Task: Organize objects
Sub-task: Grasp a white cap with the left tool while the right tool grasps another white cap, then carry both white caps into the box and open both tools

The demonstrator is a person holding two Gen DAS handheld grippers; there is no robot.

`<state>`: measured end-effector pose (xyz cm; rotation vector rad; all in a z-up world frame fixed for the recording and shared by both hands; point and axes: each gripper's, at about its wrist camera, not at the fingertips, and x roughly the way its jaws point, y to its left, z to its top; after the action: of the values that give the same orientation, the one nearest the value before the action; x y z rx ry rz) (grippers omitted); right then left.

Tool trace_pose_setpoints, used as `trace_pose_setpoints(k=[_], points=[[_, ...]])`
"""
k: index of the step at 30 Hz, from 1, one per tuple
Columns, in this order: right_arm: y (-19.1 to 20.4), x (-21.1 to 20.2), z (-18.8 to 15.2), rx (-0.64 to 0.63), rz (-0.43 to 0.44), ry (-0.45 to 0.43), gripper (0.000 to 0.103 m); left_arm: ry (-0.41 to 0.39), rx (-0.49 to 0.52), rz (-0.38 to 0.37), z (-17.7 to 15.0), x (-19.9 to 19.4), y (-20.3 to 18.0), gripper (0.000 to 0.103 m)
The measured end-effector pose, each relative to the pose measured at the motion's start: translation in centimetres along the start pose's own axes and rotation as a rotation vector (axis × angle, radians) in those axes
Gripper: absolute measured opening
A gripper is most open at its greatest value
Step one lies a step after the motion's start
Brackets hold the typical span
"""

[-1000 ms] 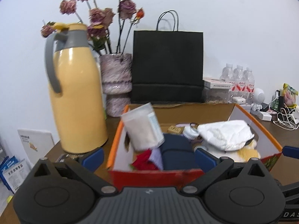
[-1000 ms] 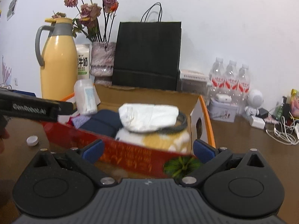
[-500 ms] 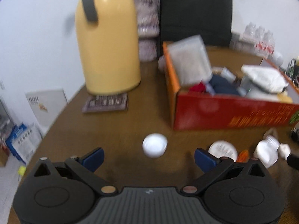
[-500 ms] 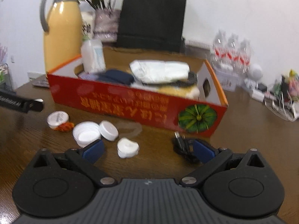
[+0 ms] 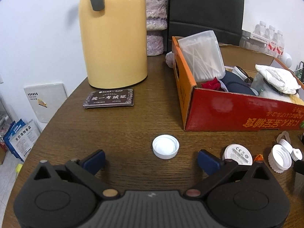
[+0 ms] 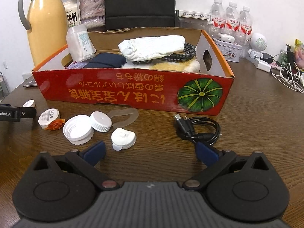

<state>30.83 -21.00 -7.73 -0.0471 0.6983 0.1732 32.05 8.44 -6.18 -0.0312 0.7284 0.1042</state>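
On the wooden table [image 6: 256,114] I count four white caps, one [image 5: 165,149] before my left gripper [image 5: 151,158], one black cable [image 6: 199,129], one red box [image 6: 133,93]; my right gripper [image 6: 150,152] also gapes wide, empty.

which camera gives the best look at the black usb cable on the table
The right wrist view. The coiled black cable lies whole on the table, ahead of the open right gripper. The left wrist view doesn't show it.
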Motion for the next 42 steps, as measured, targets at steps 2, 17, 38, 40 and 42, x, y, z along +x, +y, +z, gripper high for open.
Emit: trace_pose_setpoints(k=[2, 17, 38, 40, 42], points=[[0.1, 0.0, 0.1, 0.004, -0.005, 0.000, 0.103, -0.003, 0.001, -0.002, 0.1, 0.2, 0.0, 0.103], [1.3, -1.1, 0.1, -0.024, 0.044, -0.062, 0.028, -0.079, 0.031, -0.086, -0.1, -1.3, -0.8, 0.027], [2.2, -3.1, 0.0, -0.066, 0.054, -0.218, 0.027, -0.227, -0.034, -0.007, 0.1, -4.1, -0.7, 0.027], [2.3, -3.5, 0.0, -0.068, 0.053, -0.243, 0.027, -0.268, -0.022, 0.005, 0.0, -5.1, -1.5, 0.027], [2.1, -3.8, 0.3, -0.054, 0.061, -0.268, 0.027, -0.304, -0.018, 0.002, 0.0, -6.0, -2.3, 0.027]])
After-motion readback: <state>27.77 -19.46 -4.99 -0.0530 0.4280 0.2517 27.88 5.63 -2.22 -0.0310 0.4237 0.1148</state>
